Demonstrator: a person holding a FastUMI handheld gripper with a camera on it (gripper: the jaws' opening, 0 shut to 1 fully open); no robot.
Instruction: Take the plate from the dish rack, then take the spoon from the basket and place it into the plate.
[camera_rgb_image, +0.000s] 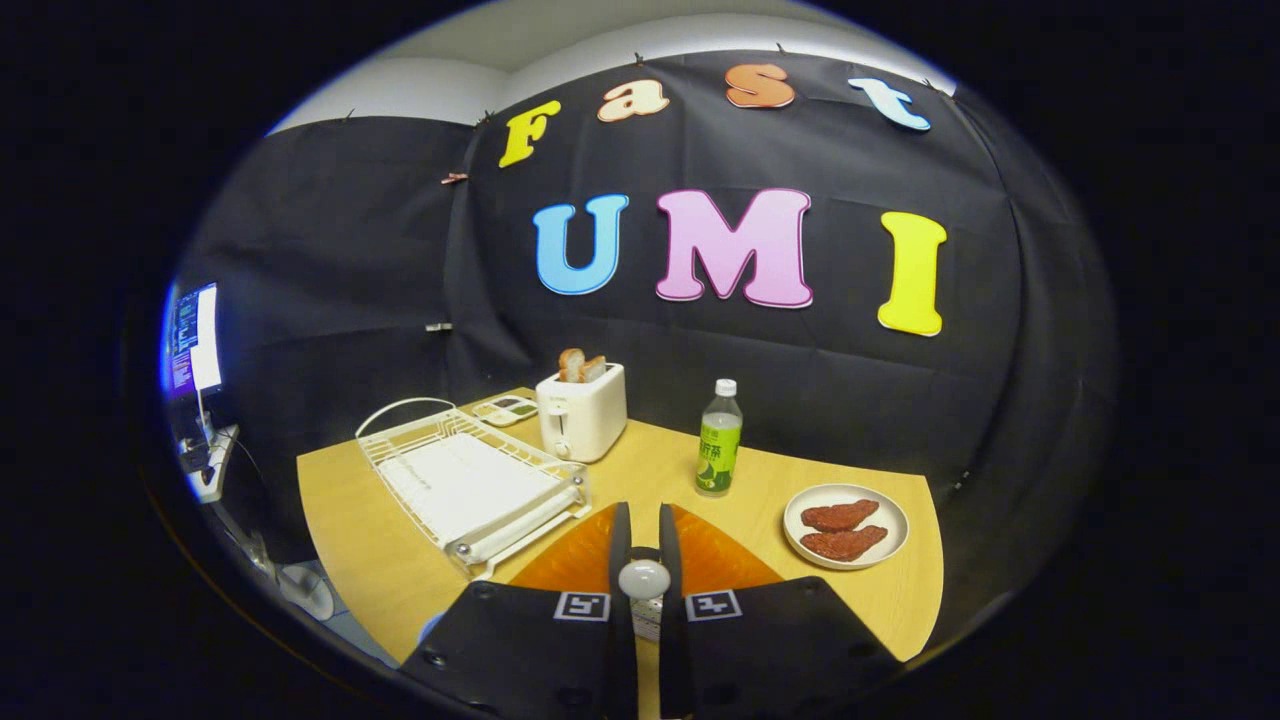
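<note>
My gripper (642, 512) is nearly closed, and a small round whitish piece, seemingly the end of the spoon (643, 578), is pinched between its fingers. Directly under and just behind the fingers lies the orange ribbed plate (720, 555) on the wooden table, spreading out to both sides of them. The white wire dish rack (470, 480) stands to the left of the fingers and holds no dishes. A bit of white gridded basket (648, 620) shows low between the gripper's two halves.
Beyond the rack stand a white toaster (582, 410) with bread slices and a small divided tray (505, 408). A green-labelled bottle (719, 440) stands ahead of the fingers. To the right, a white dish (846, 527) carries two red-brown pieces. The table edge (320, 520) runs left of the rack.
</note>
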